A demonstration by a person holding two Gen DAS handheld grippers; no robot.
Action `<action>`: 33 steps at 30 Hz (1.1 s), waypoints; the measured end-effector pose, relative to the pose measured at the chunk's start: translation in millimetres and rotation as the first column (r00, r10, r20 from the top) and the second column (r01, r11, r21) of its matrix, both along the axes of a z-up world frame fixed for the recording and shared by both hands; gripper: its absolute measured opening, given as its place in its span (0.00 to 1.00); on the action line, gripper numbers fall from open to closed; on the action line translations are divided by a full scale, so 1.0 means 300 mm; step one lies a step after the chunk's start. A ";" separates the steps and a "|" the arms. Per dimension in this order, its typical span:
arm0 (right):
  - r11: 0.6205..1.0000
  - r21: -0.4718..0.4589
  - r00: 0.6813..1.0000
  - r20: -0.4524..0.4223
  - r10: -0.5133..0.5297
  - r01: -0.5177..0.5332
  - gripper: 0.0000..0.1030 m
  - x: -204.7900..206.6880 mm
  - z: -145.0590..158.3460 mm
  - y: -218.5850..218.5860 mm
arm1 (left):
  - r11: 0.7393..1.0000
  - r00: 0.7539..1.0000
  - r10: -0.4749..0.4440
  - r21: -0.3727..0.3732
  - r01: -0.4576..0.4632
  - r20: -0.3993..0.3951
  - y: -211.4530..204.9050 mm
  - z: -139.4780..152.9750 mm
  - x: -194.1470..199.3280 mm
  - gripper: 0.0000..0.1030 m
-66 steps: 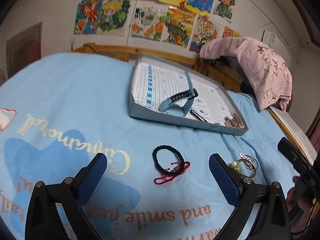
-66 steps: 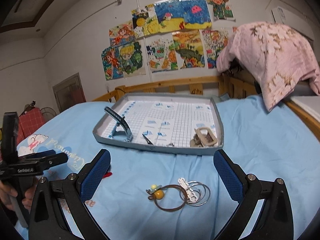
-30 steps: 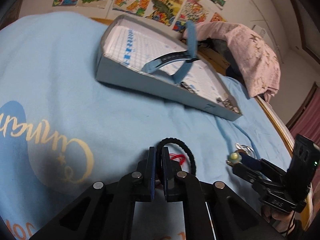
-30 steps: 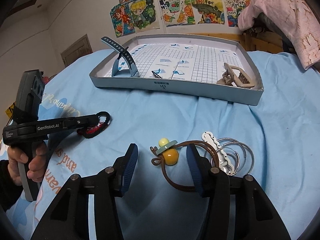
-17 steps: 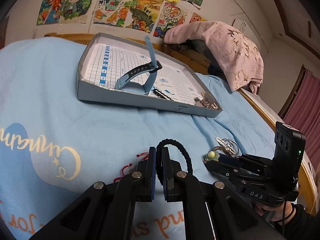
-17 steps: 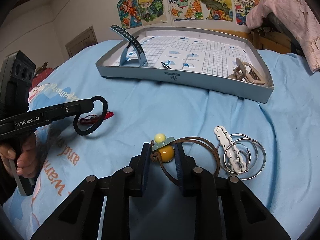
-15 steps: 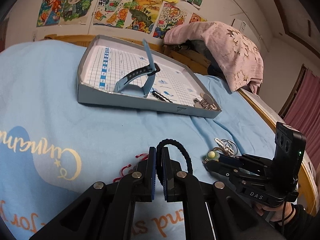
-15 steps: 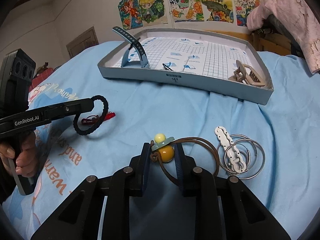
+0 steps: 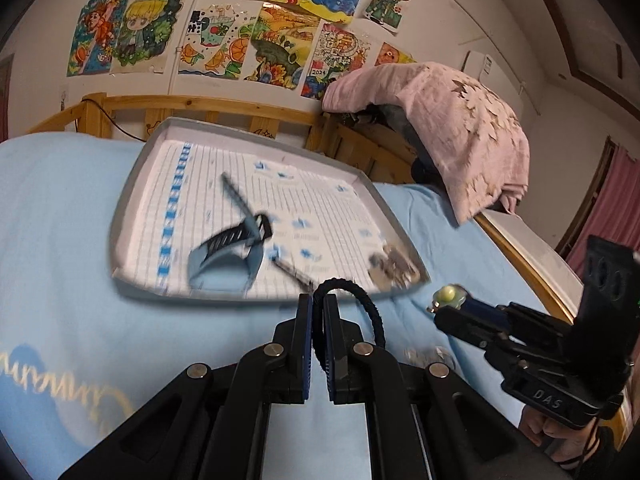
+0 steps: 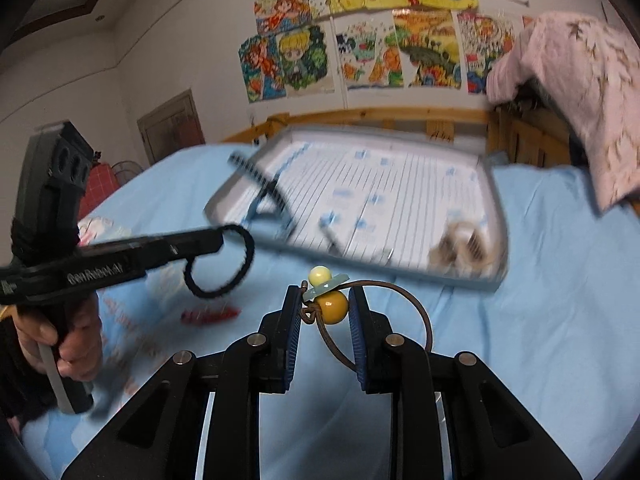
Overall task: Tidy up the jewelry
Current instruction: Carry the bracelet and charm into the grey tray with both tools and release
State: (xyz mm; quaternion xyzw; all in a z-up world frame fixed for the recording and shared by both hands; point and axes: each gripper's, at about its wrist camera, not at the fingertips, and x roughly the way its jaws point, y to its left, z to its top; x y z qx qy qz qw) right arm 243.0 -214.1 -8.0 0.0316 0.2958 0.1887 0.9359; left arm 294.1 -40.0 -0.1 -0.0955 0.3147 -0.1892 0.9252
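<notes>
Black braided band (image 9: pixel 366 312) and beaded brown cord (image 10: pixel 408 308), both lifted above the blue bedsheet (image 9: pixel 60 208).
Left gripper (image 9: pixel 318 312): jaws clamped tight on the band. Grey tray (image 9: pixel 132 184) beyond. Right gripper (image 10: pixel 325 304): jaws narrowly parted, pinching the cord's yellow bead (image 10: pixel 332 302).

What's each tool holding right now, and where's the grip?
Left tool: shut on the black braided bracelet, pinching one side of the loop. Right tool: shut on the brown cord bracelet, gripping its yellow bead.
</notes>
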 end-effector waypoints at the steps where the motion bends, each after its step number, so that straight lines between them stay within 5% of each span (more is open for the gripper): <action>1: 1.000 -0.003 1.000 0.009 -0.006 0.006 0.20 0.021 0.015 -0.010 | 1.000 1.000 -0.003 0.004 0.003 0.004 -0.014 0.001 0.027 0.05; 18: 0.996 -0.065 0.997 -0.043 -0.057 0.054 0.20 0.524 -0.047 -0.069 | 0.993 0.999 0.034 0.110 -0.031 -0.022 -0.156 -0.090 0.334 0.05; 30: 0.996 -0.059 0.993 -0.096 -0.066 0.060 0.23 0.542 -0.103 -0.092 | 0.984 0.997 0.057 0.173 -0.046 -0.058 -0.199 -0.115 0.334 0.06; 33: 0.996 -0.060 0.993 -0.094 -0.072 0.067 0.35 0.534 -0.095 -0.099 | 0.981 0.996 0.064 0.189 -0.051 -0.065 -0.199 -0.113 0.334 0.06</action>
